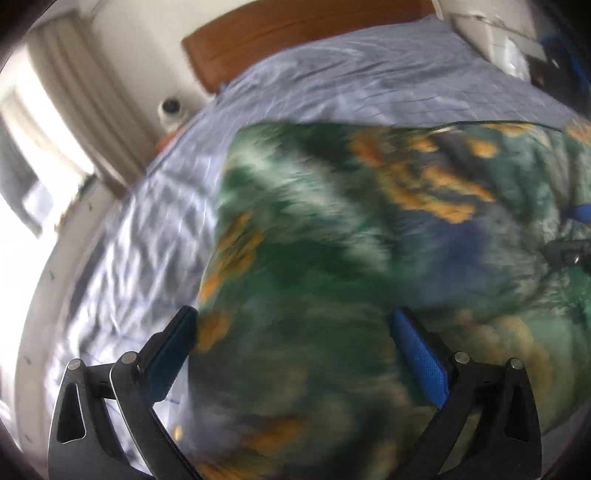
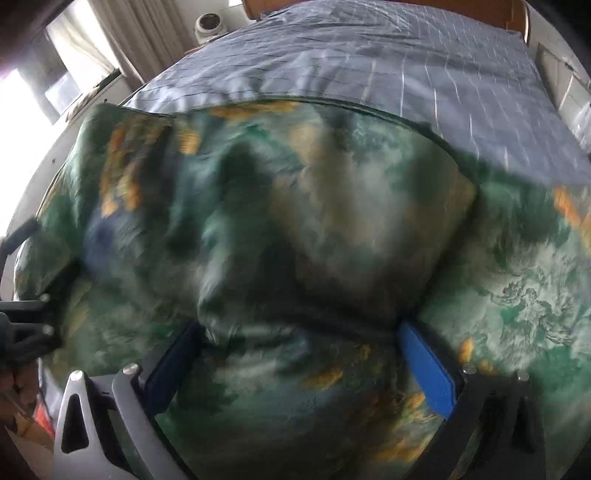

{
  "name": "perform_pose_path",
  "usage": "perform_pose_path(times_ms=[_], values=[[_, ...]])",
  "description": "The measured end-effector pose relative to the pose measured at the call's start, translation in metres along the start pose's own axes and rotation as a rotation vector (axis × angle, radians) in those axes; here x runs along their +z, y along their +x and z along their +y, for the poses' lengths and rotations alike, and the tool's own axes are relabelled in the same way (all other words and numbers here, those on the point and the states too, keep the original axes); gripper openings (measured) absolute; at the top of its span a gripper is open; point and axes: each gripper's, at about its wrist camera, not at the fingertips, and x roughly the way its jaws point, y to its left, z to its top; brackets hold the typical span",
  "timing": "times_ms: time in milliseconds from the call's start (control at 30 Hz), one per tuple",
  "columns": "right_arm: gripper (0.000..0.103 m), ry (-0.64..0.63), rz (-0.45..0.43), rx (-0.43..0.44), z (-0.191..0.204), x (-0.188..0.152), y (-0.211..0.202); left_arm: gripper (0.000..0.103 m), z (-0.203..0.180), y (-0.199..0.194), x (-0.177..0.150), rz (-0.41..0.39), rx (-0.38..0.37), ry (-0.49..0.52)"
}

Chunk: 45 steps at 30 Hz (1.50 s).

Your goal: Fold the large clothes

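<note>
Lying across the bed (image 1: pixel 351 74), the green patterned cloth (image 1: pixel 332 229) with orange patches covers the near part of the blue-grey checked sheet (image 2: pixel 406 66), its far edge well short of the wooden headboard (image 1: pixel 280 29). The left gripper (image 1: pixel 295 332) hangs over the cloth's near left edge, jaws spread wide with fabric between them. The right gripper (image 2: pixel 299 343) sits over a raised fold, jaws likewise spread. A curtain (image 1: pixel 74 92) hangs left of the bed.
</note>
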Motion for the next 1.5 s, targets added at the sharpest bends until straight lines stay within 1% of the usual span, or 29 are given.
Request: perform_pose_path(times_ms=[67, 100, 133, 267, 400, 500, 533, 600, 667, 700, 733, 800, 833, 900, 1000, 1100, 1200, 1267, 1367, 1400, 1500], values=[[0.103, 0.013, -0.036, -0.004, -0.005, 0.001, 0.001, 0.103, 0.017, 0.009, -0.003, 0.032, -0.100, -0.103], [0.103, 0.009, -0.044, 0.004, -0.006, 0.001, 0.002, 0.103, 0.024, 0.011, -0.004, 0.042, -0.126, -0.138], [0.103, 0.005, -0.049, 0.015, -0.008, 0.000, 0.002, 0.103, 0.026, 0.011, -0.004, 0.039, -0.138, -0.149], [0.103, -0.001, -0.077, 0.062, -0.014, 0.002, -0.011, 0.103, 0.022, -0.004, -0.005, 0.017, -0.113, -0.120], [0.103, -0.013, -0.143, 0.084, -0.012, -0.002, -0.049, 0.103, 0.017, -0.035, -0.007, -0.026, -0.106, -0.101], [0.103, -0.035, -0.211, 0.114, -0.008, -0.015, -0.087, 0.103, 0.011, -0.058, -0.013, -0.056, -0.111, -0.090], [0.103, -0.042, -0.237, 0.130, -0.006, -0.024, -0.103, 0.103, 0.010, -0.062, -0.015, -0.061, -0.111, -0.087], [0.103, -0.044, -0.263, 0.146, -0.006, -0.041, -0.117, 0.103, 0.005, -0.067, -0.026, -0.070, -0.101, -0.085], [0.103, -0.031, -0.272, 0.154, -0.009, -0.062, -0.120, 0.103, -0.002, -0.062, -0.035, -0.059, -0.067, -0.068], [0.103, -0.016, -0.262, 0.146, -0.013, -0.071, -0.115, 0.103, -0.008, -0.055, -0.040, -0.049, -0.030, -0.043], [0.103, 0.018, -0.223, 0.130, -0.022, -0.081, -0.100, 0.103, -0.012, -0.052, -0.043, -0.048, -0.005, -0.022], [0.103, 0.078, -0.152, 0.118, -0.039, -0.091, -0.076, 0.103, -0.016, -0.058, -0.048, -0.065, 0.023, 0.010], [0.102, 0.096, -0.156, 0.126, -0.045, -0.098, -0.072, 0.103, -0.017, -0.064, -0.049, -0.072, 0.029, 0.014], [0.102, 0.099, -0.189, 0.119, -0.044, -0.103, -0.083, 0.103, -0.016, -0.084, -0.054, -0.099, -0.001, 0.011], [0.102, 0.115, -0.242, 0.125, -0.042, -0.113, -0.108, 0.103, -0.014, -0.106, -0.068, -0.109, -0.055, -0.023], [0.102, 0.156, -0.299, 0.112, -0.047, -0.134, -0.131, 0.103, -0.021, -0.119, -0.088, -0.083, -0.118, -0.070], [0.102, 0.195, -0.326, 0.066, -0.058, -0.160, -0.145, 0.103, -0.041, -0.114, -0.102, -0.030, -0.165, -0.076], [0.102, 0.236, -0.321, 0.042, -0.064, -0.180, -0.149, 0.103, -0.055, -0.104, -0.112, 0.023, -0.180, -0.062], [0.102, 0.271, -0.287, 0.035, -0.073, -0.201, -0.145, 0.103, -0.077, -0.081, -0.128, 0.132, -0.192, -0.038], [0.102, 0.278, -0.277, 0.027, -0.075, -0.208, -0.144, 0.103, -0.080, -0.076, -0.132, 0.145, -0.188, -0.049], [0.102, 0.299, -0.264, 0.020, -0.080, -0.225, -0.141, 0.103, -0.080, -0.076, -0.139, 0.118, -0.180, -0.100]])
